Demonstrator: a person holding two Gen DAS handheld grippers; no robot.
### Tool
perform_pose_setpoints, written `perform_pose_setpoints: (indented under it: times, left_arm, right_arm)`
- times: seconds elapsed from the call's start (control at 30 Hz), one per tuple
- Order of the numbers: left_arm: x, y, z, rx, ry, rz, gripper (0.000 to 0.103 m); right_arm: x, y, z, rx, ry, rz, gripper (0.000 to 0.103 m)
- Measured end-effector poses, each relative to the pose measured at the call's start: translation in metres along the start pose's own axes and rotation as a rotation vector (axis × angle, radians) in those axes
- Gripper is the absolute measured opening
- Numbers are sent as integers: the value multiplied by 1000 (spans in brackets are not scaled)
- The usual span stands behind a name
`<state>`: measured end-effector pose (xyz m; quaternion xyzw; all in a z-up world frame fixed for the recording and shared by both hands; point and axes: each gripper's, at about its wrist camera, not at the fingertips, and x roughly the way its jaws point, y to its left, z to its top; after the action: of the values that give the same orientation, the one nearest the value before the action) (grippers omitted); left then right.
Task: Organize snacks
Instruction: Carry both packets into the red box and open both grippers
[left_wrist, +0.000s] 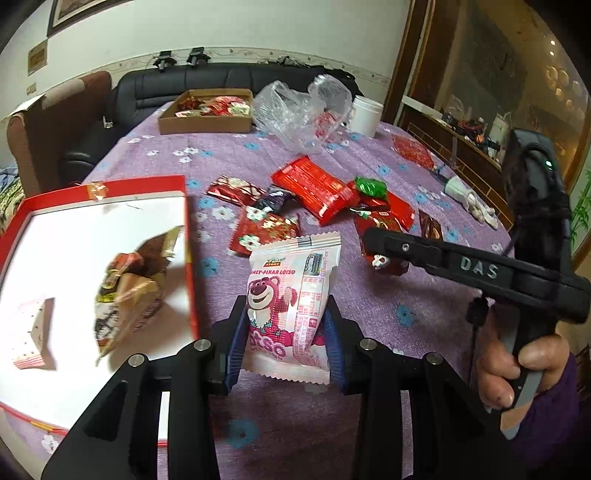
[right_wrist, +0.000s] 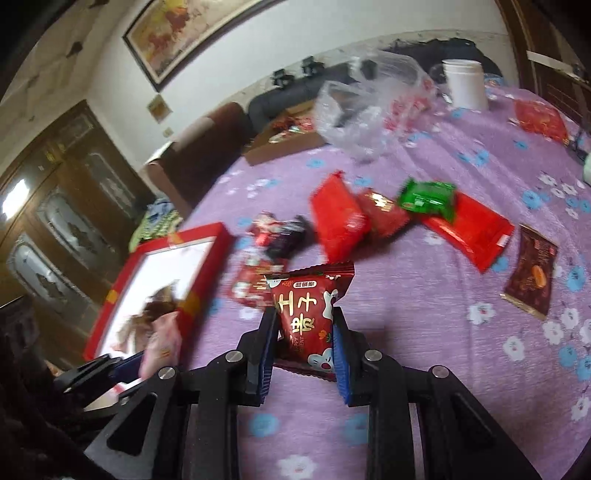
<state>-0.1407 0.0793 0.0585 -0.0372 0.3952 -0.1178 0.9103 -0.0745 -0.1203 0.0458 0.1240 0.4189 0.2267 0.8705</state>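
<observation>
My left gripper (left_wrist: 286, 332) is shut on a pink and white Lotso snack pack (left_wrist: 291, 295) and holds it above the purple tablecloth, just right of the red box (left_wrist: 186, 236). The box has a white floor with a brown-gold snack (left_wrist: 129, 288) and a small pink pack (left_wrist: 33, 332) in it. My right gripper (right_wrist: 304, 332) is shut on a dark red snack pack (right_wrist: 308, 310); it also shows in the left wrist view (left_wrist: 384, 254). A heap of red, green and dark packs (left_wrist: 325, 199) lies mid-table. The left gripper with its pink pack shows in the right wrist view (right_wrist: 159, 347).
A cardboard tray of snacks (left_wrist: 207, 122), a crumpled clear plastic bag (left_wrist: 295, 110) and a white jar (left_wrist: 365, 114) stand at the far side. A dark brown packet (right_wrist: 532, 273) lies to the right. A black sofa (left_wrist: 177, 81) is behind the table.
</observation>
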Motion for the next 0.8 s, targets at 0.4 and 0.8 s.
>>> perform_pose_setpoints:
  times: [0.4,0.8]
  left_arm:
    - [-37,71,-8,-123,-88,147,36]
    - [-43,141,-25,-248,-87,286,36]
  right_arm:
    - [19,92,-7,-152,10,122,28]
    - [66,161,-12,-240,85,195,29]
